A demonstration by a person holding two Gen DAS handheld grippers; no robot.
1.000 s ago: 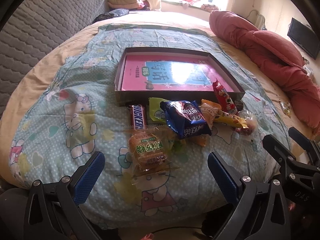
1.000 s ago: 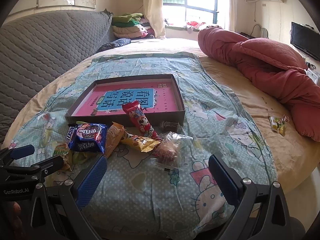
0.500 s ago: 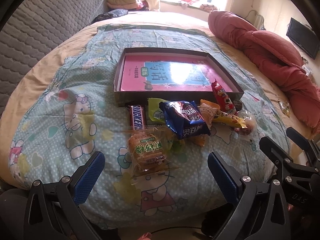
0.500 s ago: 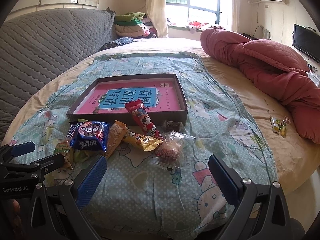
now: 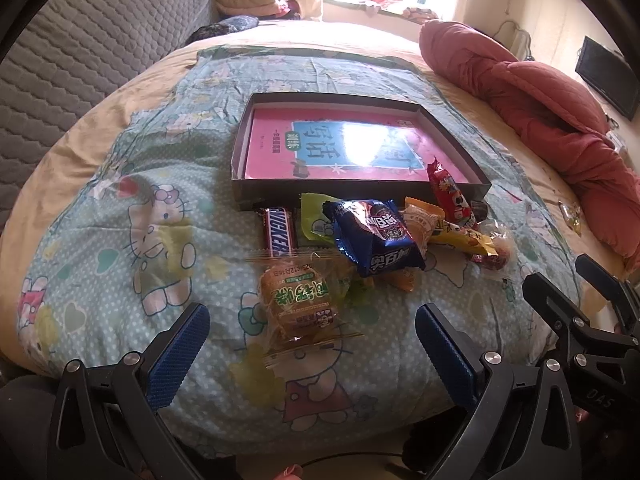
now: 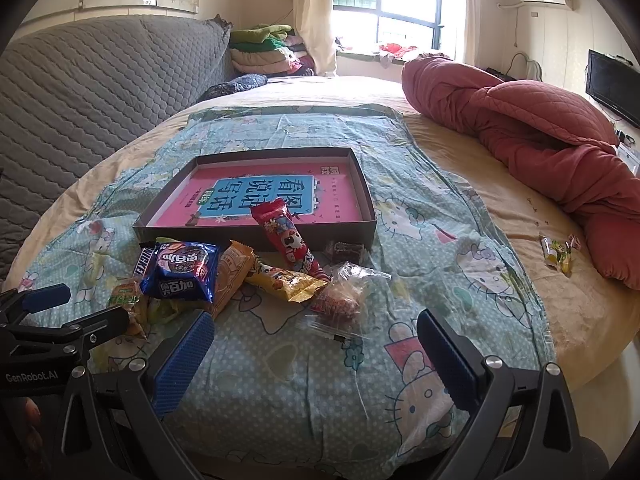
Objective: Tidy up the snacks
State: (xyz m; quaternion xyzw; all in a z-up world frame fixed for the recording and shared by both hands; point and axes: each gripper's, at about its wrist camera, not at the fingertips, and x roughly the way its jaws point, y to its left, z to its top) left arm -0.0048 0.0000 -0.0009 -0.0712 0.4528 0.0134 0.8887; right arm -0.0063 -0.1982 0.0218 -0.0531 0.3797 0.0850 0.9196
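Observation:
A pile of snacks lies on a Hello Kitty blanket (image 5: 132, 216) in front of a shallow dark box (image 5: 360, 190) with a pink book inside. The pile holds a Snickers bar (image 5: 280, 232), a blue cookie bag (image 5: 376, 236), a clear-wrapped cake (image 5: 298, 300), a red packet (image 5: 448, 196) leaning on the box edge, and a yellow packet (image 6: 286, 280). My left gripper (image 5: 312, 344) is open and empty, just short of the cake. My right gripper (image 6: 316, 356) is open and empty, near a clear-wrapped reddish snack (image 6: 340, 296).
A red quilt (image 6: 540, 128) is bunched at the right of the bed. A small yellow candy wrapper (image 6: 558, 252) lies on the beige sheet beside it. A grey quilted headboard (image 6: 100, 92) and folded clothes (image 6: 264, 48) are at the back left.
Both grippers have shifted only slightly. The snacks and box have not moved.

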